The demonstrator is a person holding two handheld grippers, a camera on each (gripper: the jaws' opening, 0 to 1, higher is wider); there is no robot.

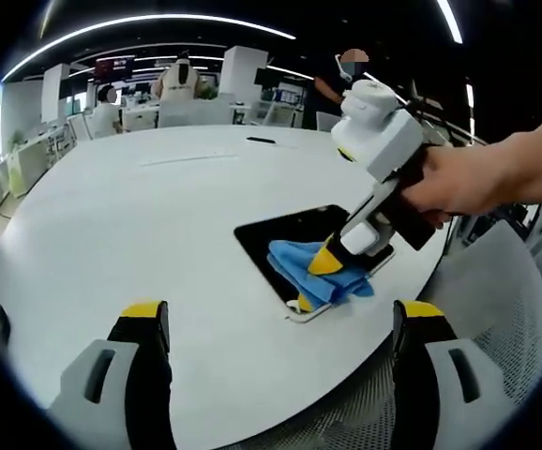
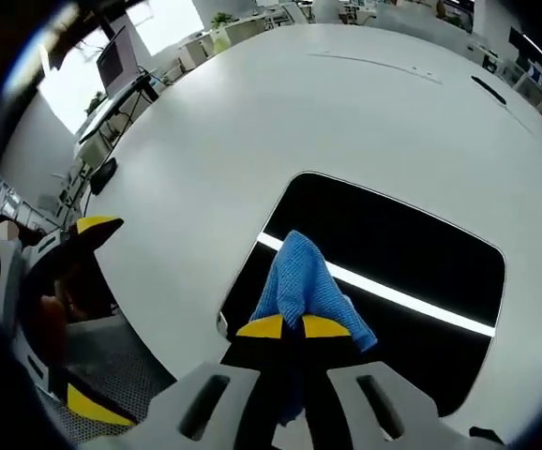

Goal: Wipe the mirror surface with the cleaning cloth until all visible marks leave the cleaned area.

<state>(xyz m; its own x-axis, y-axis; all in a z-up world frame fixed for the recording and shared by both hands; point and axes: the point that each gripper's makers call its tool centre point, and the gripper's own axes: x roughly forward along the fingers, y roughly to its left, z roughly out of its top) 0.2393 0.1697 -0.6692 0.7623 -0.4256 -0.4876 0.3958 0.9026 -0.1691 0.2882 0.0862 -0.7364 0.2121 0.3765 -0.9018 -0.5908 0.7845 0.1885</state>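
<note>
A dark rectangular mirror [image 1: 285, 234] [image 2: 412, 253] lies flat on the round white table [image 1: 140, 225] [image 2: 280, 103], near its edge. A blue cleaning cloth [image 1: 308, 267] [image 2: 299, 281] rests on the mirror's near end. My right gripper [image 2: 285, 328] [image 1: 310, 281] is shut on the cloth and presses it down on the glass; a hand holds that gripper. My left gripper [image 1: 280, 323] hovers open above the table short of the mirror, nothing between its jaws; it also appears at the left in the right gripper view [image 2: 83, 309]. A bright strip of ceiling light reflects in the mirror.
A small dark object [image 1: 261, 140] [image 2: 489, 89] lies far across the table. A grey mesh chair [image 1: 496, 319] stands at the table's edge by the mirror. Desks, monitors and people fill the office behind. The table's wide middle is bare white.
</note>
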